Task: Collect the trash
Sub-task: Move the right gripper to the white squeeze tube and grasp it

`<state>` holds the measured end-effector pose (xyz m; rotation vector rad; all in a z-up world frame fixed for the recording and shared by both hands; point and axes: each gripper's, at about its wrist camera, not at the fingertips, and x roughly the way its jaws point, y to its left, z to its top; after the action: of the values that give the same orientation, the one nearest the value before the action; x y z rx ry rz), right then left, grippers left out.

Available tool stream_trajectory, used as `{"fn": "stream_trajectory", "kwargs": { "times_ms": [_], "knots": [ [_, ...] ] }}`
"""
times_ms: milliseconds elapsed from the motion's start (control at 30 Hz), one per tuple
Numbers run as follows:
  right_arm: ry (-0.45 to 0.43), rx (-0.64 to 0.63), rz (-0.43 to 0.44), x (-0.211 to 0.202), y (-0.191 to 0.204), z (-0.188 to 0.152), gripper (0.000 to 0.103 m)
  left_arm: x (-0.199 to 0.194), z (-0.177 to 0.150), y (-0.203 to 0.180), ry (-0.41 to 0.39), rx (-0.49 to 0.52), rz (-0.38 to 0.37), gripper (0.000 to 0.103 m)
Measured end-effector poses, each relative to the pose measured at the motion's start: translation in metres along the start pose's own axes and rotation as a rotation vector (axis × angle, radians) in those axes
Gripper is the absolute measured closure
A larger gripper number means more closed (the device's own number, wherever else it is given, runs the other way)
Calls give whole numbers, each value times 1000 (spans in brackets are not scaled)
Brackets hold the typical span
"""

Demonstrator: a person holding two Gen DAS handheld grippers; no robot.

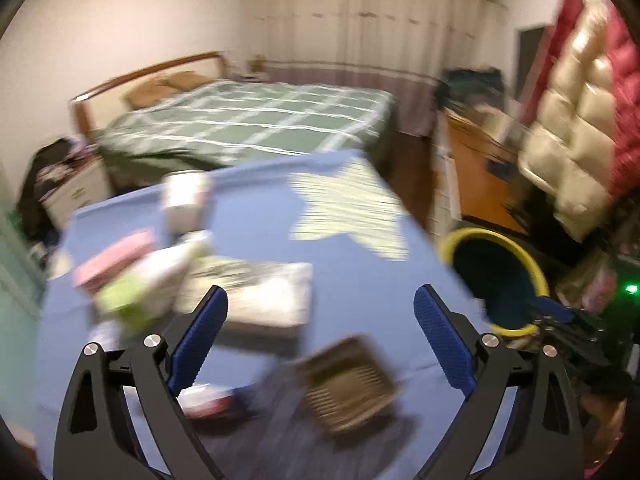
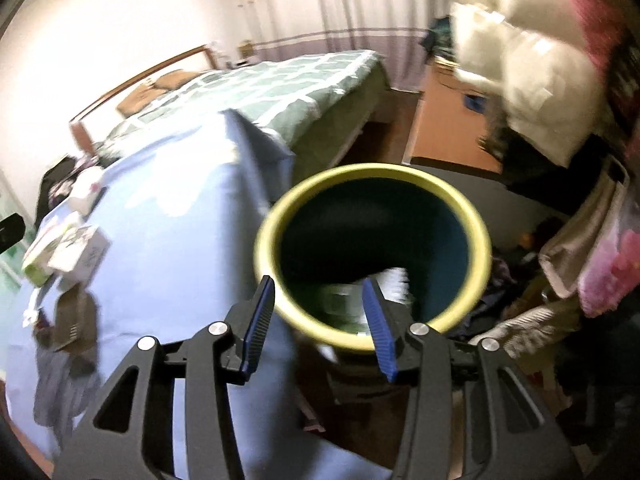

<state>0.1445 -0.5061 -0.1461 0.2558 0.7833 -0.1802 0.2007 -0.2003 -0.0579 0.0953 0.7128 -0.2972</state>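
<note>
Blue-covered table carries the remaining trash; its right edge runs just beside the yellow-rimmed bin, which stands on the floor below that edge. Both views motion-blurred, so fine detail is uncertain.

Bin: seen from above in the right wrist view, mouth open, dark inside; a pale wrapper-like piece shows low in the opening, near the rim closest to the camera. Cannot tell whether it is lying in the bin or dropping.

Table contents, left wrist view: white flat box toward the middle, green-and-white carton touching its left side, pink packet and a white tub nearer the left and far edges, brown card-like piece near the front edge.

Left gripper: fingers spread wide, nothing between them; it hangs over the front part of the table. The brown piece lies just below and ahead of it, slightly right of centre, long axis running diagonally. White box sits ahead-left.

Right gripper: fingers apart, empty, poised over the near rim of the bin.

Judgement: left gripper is the nearer one to the table trash; brown piece the likely next pick, needing a wrist turn to close across its short side
</note>
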Motion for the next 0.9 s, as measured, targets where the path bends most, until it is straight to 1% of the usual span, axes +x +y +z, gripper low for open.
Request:
{"fn": "stream_trajectory", "kwargs": {
  "times_ms": [67, 133, 200, 300, 467, 500, 533, 633, 700, 833, 900],
  "knots": [
    [-2, -29, 33, -3, 20, 1, 59, -14, -9, 32, -15, -45, 50, 10],
    [-5, -69, 68, -6, 43, 2, 59, -33, -23, 72, -30, -102, 118, 10],
    [-6, -120, 126, -10, 74, 2, 59, -46, -34, 103, -34, -141, 161, 10],
    [-8, -188, 196, -16, 117, -2, 59, -62, -51, 140, -40, -199, 217, 10],
    [5, -296, 305, -21, 187, -13, 59, -85, -80, 188, -40, -273, 272, 10],
    [9, -316, 322, -22, 199, -15, 59, -88, -85, 195, -39, -281, 278, 10],
    [19, -352, 349, -21, 220, -22, 59, -90, -89, 200, -38, -288, 283, 10],
    [30, -403, 381, -21, 254, -34, 59, -95, -97, 211, -38, -310, 286, 10],
    [46, -450, 395, -15, 281, -43, 58, -97, -98, 210, -40, -309, 284, 10],
    [61, -521, 380, -7, 321, -59, 58, -99, -100, 211, -44, -307, 273, 10],
    [61, -551, 354, -1, 334, -66, 58, -98, -102, 212, -42, -312, 265, 10]
  ]
}}
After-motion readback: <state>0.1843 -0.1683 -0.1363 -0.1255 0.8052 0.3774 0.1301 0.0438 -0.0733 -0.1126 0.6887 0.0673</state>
